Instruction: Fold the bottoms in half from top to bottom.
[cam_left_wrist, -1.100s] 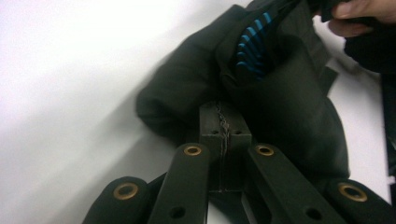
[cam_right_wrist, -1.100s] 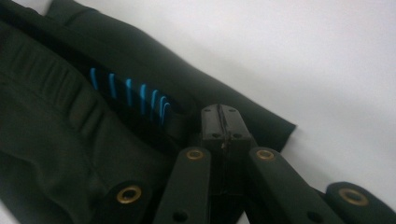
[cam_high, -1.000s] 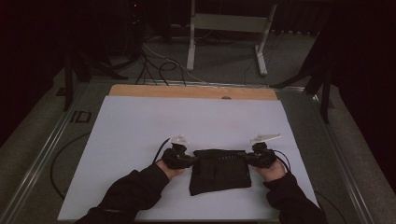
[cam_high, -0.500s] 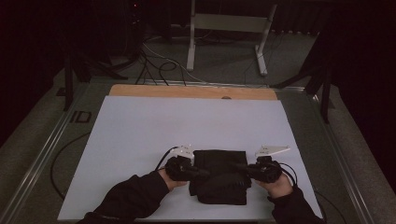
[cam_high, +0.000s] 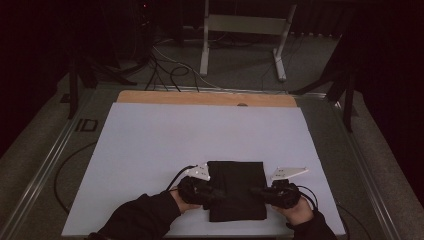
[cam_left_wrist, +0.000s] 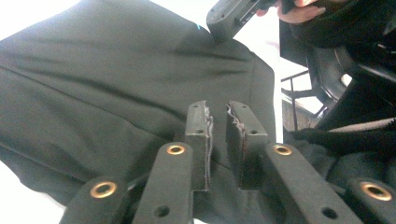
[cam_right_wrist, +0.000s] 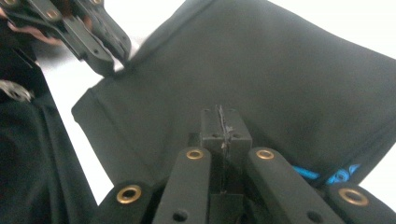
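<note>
Between the two grippers, on the white rectangular table top (cam_high: 150, 150), lies a black folded cloth garment (cam_high: 236, 187), a squarish pad with its slightly longer axis running away from the person, and with a little blue print at one edge in the right gripper view. The left gripper (cam_high: 212, 192) lies over the garment's left edge and the right gripper (cam_high: 260, 191) over its right edge, each pointing inward toward the other, so the fabric sits directly ahead of both pairs of jaws and neither hand is clearly nearer. In the left gripper view the jaws have just been opening: a narrow gap stands between the pads, nothing is pinched in it, and the cloth lies just beneath. In the right gripper view the jaws are pressed together; whether a fold is caught between them I cannot tell. The fold looks nearly finished, and I judge that both grippers need only draw outward, off the sides.
</note>
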